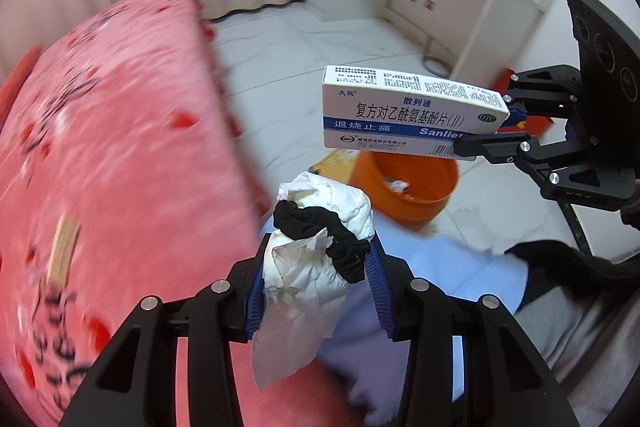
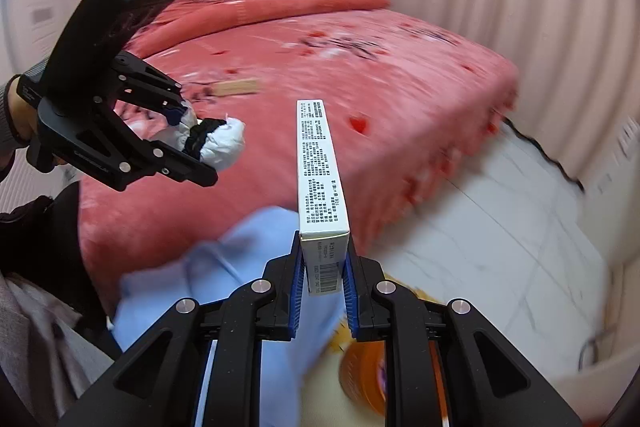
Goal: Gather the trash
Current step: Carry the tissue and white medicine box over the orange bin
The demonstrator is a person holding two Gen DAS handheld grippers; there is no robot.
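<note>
Clamping crumpled tissue (image 1: 316, 267) and a medicine box (image 1: 408, 115), the left gripper (image 1: 318, 287) and right gripper (image 2: 322, 279) are needing release squarely above the orange bin (image 1: 404, 195).

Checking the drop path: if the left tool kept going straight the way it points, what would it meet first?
Probably the orange bucket on the floor, ahead of the left tool and its tissue wad; depth is unclear.

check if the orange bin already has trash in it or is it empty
Not empty: the left wrist view shows a few small scraps lying at the bottom of the orange bin. What they are is too small to tell.
</note>
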